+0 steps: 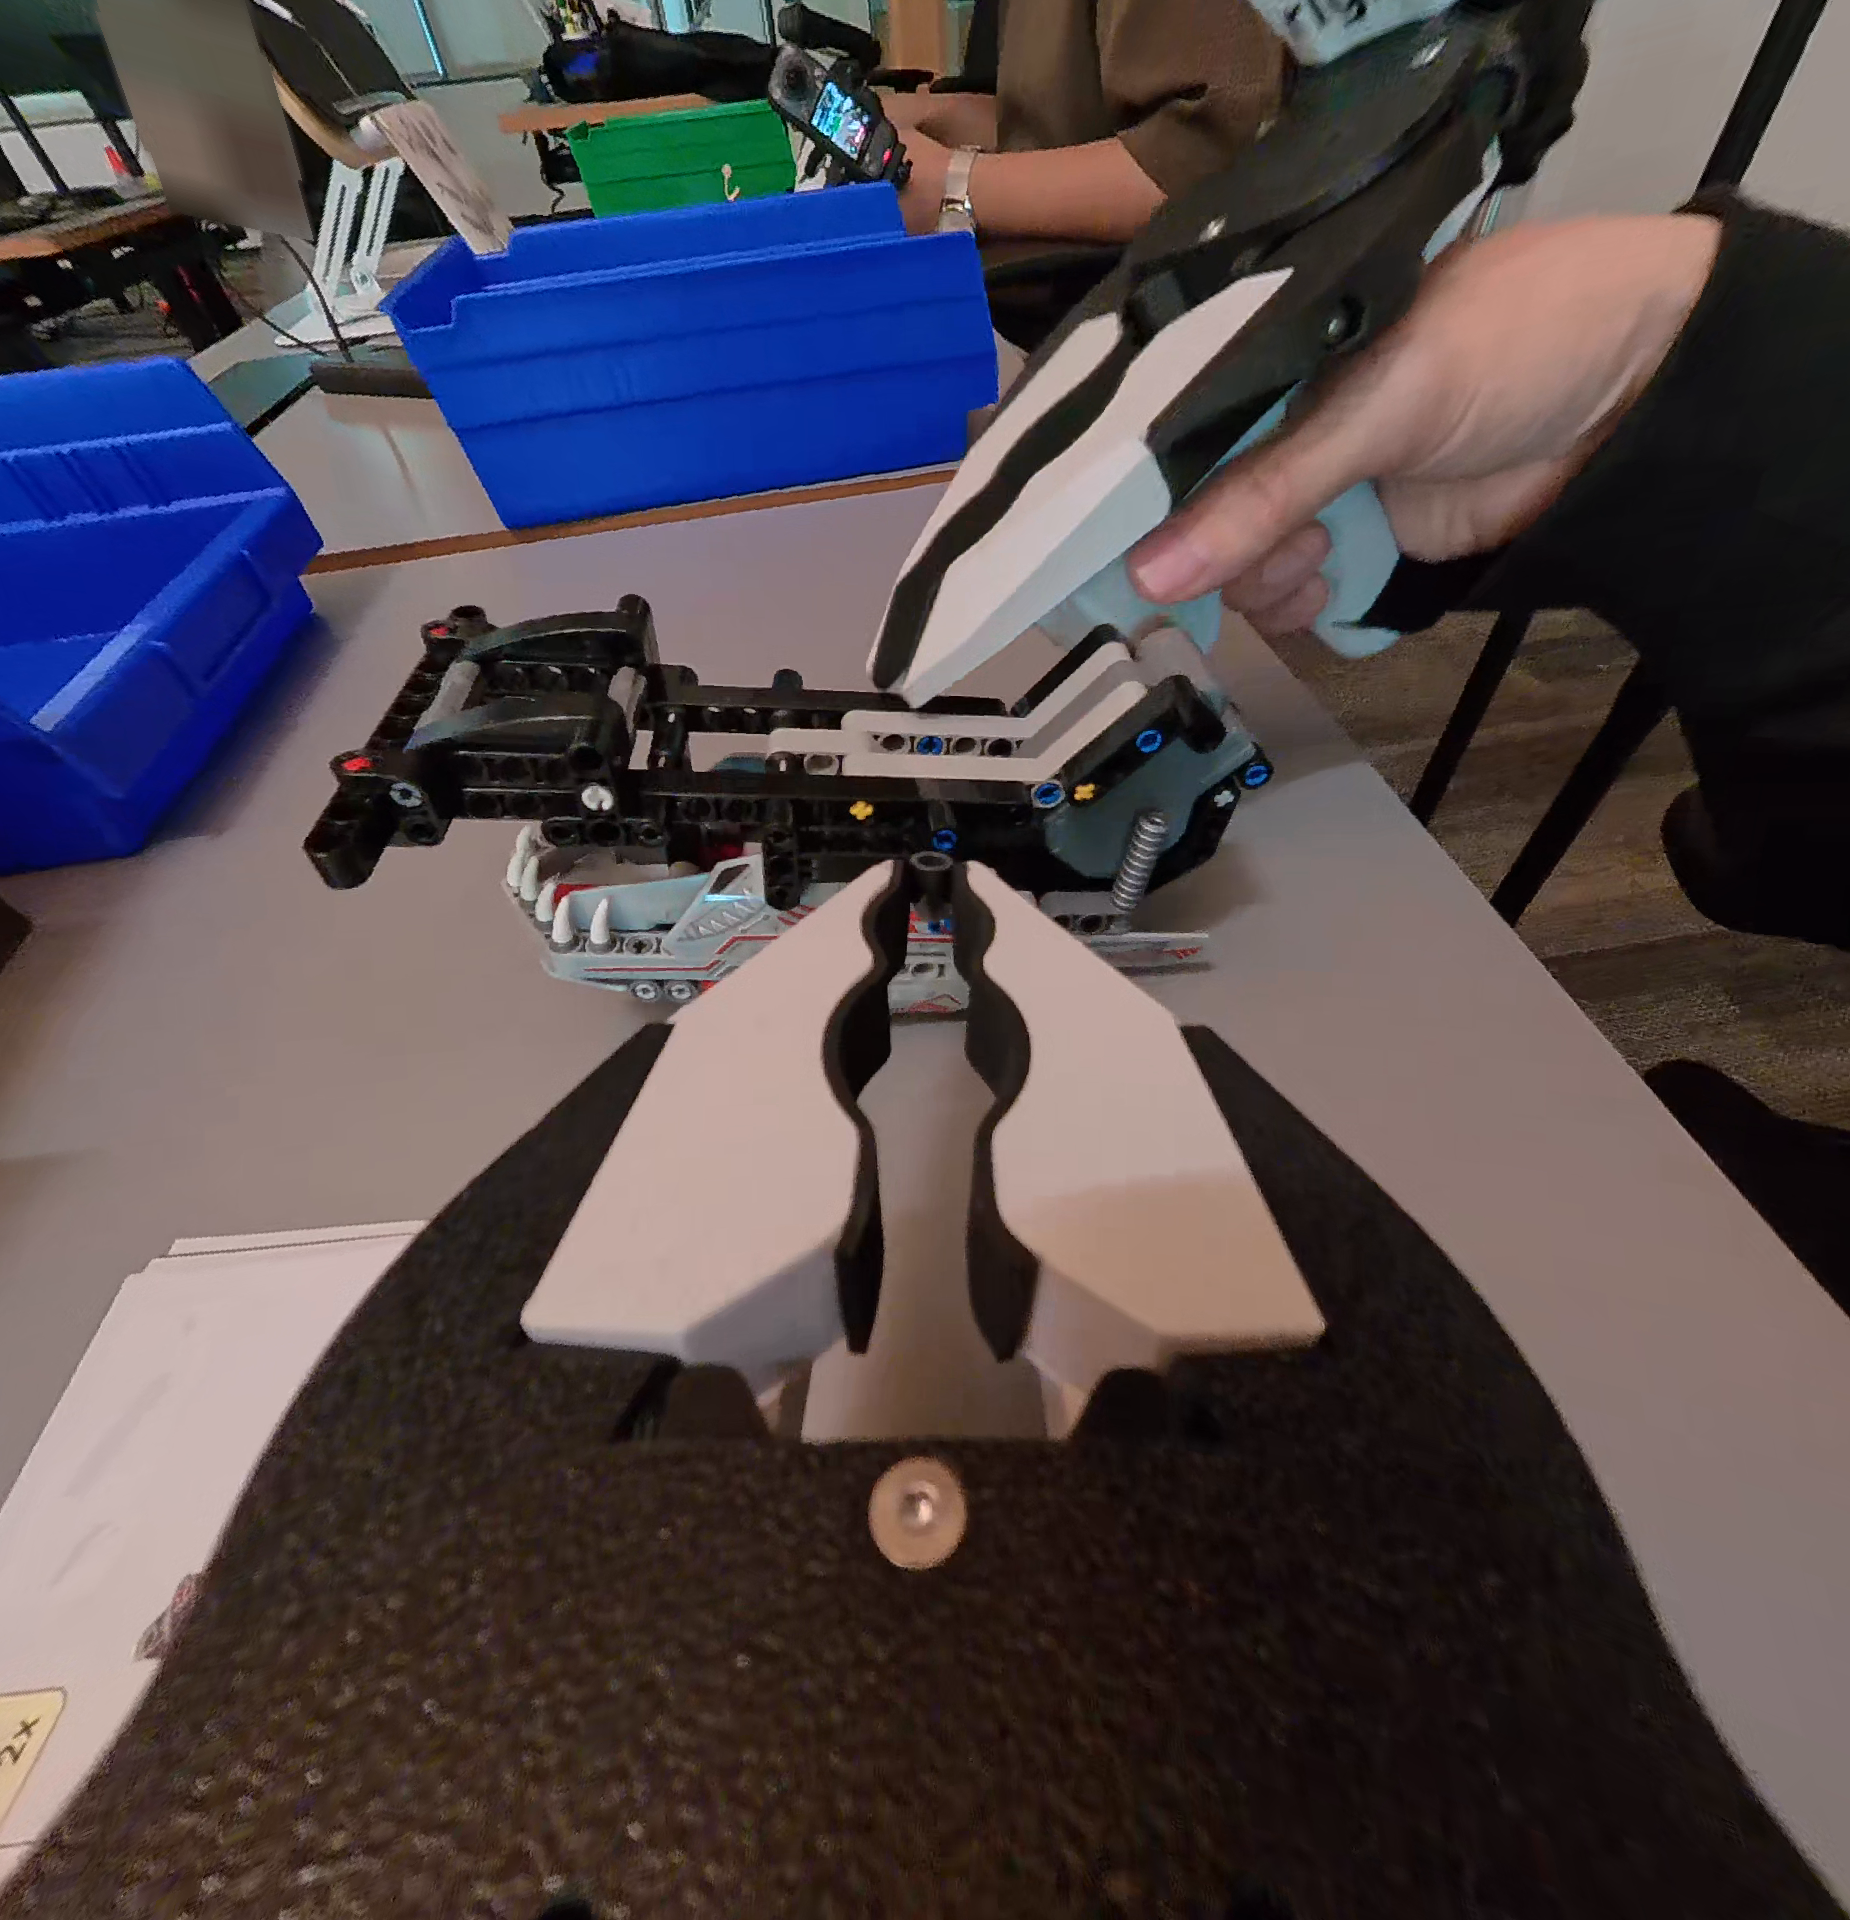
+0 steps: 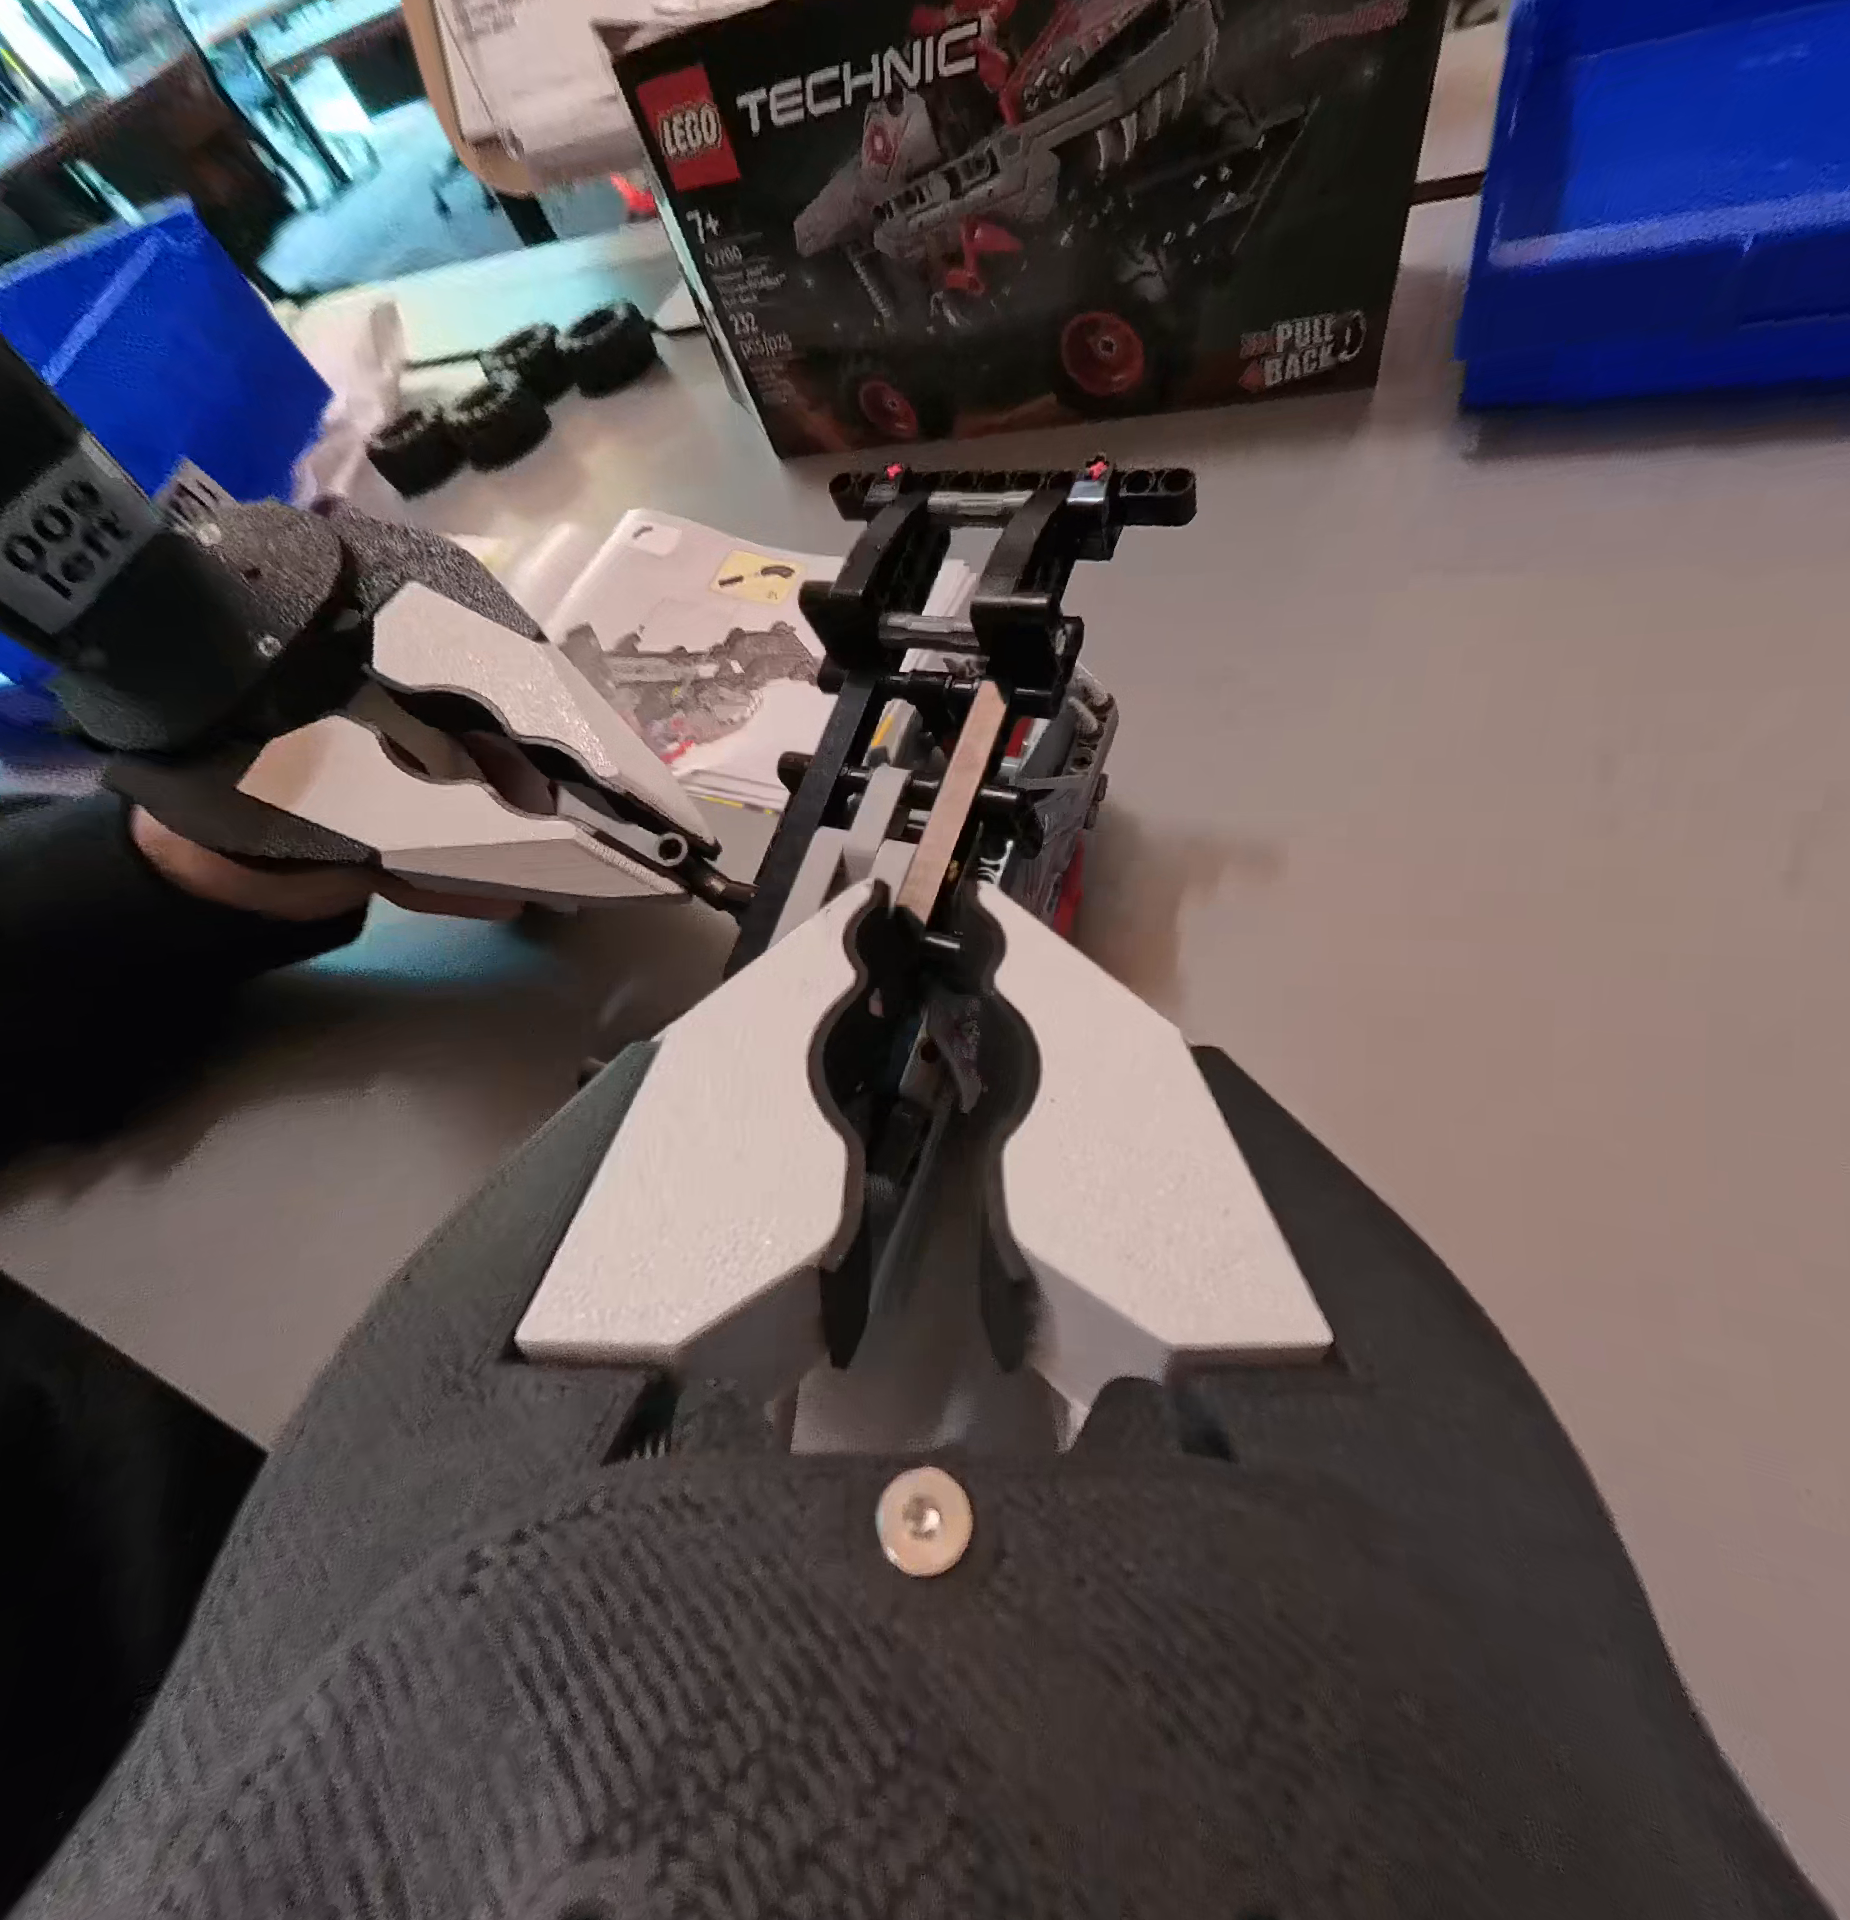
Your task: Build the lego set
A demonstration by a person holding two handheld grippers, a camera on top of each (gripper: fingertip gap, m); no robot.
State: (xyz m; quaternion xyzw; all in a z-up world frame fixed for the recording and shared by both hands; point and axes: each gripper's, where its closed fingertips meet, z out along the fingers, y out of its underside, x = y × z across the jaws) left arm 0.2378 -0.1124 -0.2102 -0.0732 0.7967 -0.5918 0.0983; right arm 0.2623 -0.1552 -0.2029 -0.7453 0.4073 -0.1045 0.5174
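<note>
Left gripper (image 1: 926, 883) clenched on small black plastic connector pin (image 1: 929, 871); right gripper (image 2: 926, 914) clamped black-and-grey beam chassis (image 1: 692, 769) at 12 o'clock. Chassis light, rigid; joints fragile, grip beams.

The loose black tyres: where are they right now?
In the right wrist view, the black tyres sit clustered on the grey table at upper left, left of the set's box and beyond the instruction booklet.

printed writing stands on the set's box (image 2: 1014, 229) at the upper centre; on a black label on the far hand-held gripper (image 2: 682, 862) at left; on the booklet (image 1: 27, 1756) at lower left
</note>
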